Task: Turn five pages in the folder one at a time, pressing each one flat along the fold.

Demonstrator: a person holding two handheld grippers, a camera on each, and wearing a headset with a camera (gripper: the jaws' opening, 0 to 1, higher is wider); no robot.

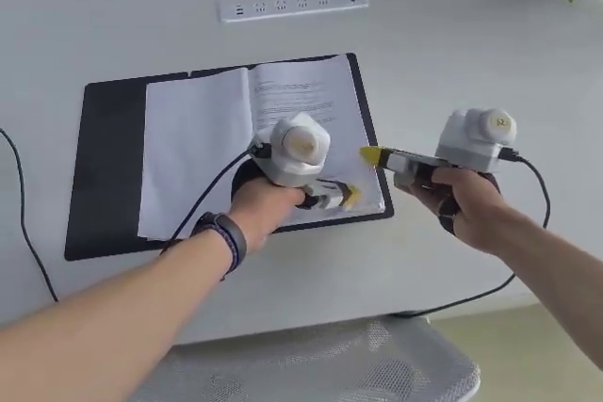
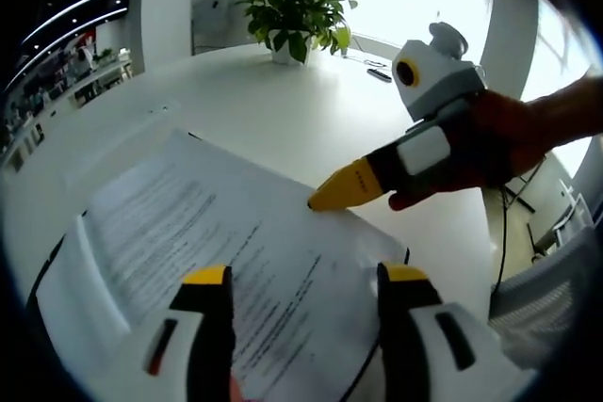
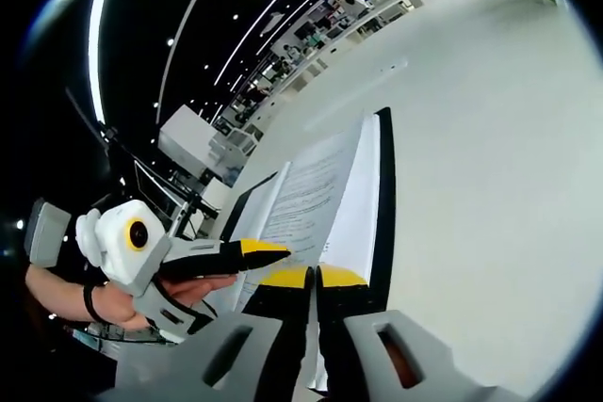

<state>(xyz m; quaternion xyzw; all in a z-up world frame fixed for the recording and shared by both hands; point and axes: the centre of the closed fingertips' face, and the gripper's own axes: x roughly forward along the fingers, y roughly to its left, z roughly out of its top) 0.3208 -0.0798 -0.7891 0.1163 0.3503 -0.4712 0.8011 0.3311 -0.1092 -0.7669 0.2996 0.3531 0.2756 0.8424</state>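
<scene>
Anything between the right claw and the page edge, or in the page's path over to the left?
Nothing visible at the edge: the right claw, shut, is at the outer edge of the printed page. But the left claw, open, sits over that page's lower part and would likely block the turn.

The folder (image 1: 94, 185) cover is matt black, and its pages (image 1: 198, 129) are matt white paper. The table (image 1: 452, 35) is a smooth white surface with a slight sheen. The left tongs (image 2: 306, 275) and right tongs (image 3: 314, 277) have glossy white plastic housings and yellow tips.
</scene>
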